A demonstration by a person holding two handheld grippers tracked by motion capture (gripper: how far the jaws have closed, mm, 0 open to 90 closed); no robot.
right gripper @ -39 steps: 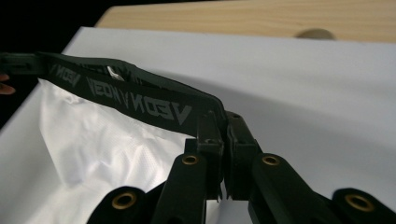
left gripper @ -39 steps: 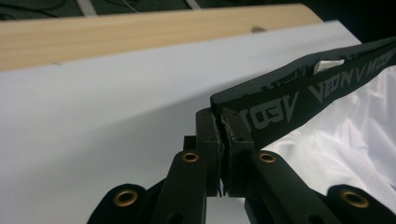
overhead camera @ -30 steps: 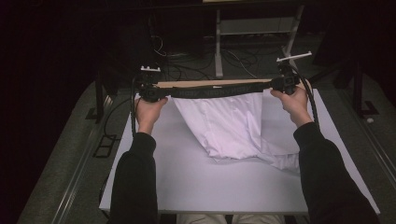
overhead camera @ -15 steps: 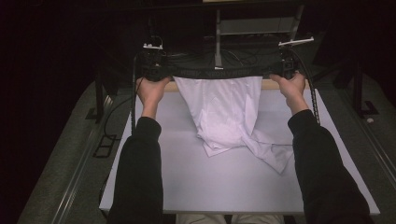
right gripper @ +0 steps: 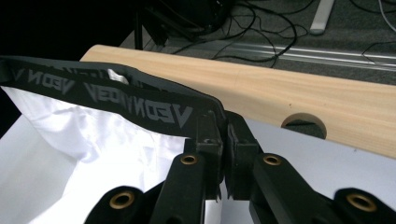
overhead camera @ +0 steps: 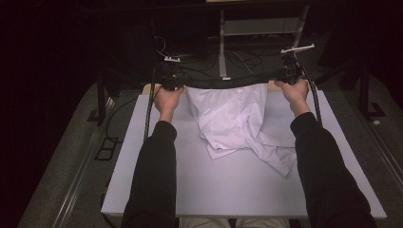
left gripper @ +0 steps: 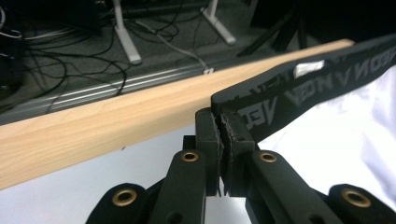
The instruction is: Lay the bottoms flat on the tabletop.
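White shorts (overhead camera: pixel 237 121) with a black lettered waistband (overhead camera: pixel 223 83) hang stretched between both grippers over the far half of the table. My left gripper (overhead camera: pixel 170 80) is shut on the waistband's left end (left gripper: pixel 243 116), the jaws pinched tight on the band. At the other end my right gripper (overhead camera: pixel 288 72) is shut on the waistband (right gripper: pixel 154 105) too. The white cloth (right gripper: pixel 93 140) drapes down from the band, and its lower part (overhead camera: pixel 266 149) lies crumpled on the table. The band is held taut and roughly level above the far edge.
The grey tabletop (overhead camera: pixel 228 190) runs toward me, with a pale wooden strip (left gripper: pixel 116 121) along its far edge and a round hole (right gripper: pixel 303 122) in that strip. Cables (overhead camera: pixel 237 59) and white table legs (overhead camera: pixel 222 47) lie on the dark floor beyond.
Both grippers have moved away from me and upward with the waistband. The shorts have been dragged toward the far edge, and more cloth now hangs off the table.
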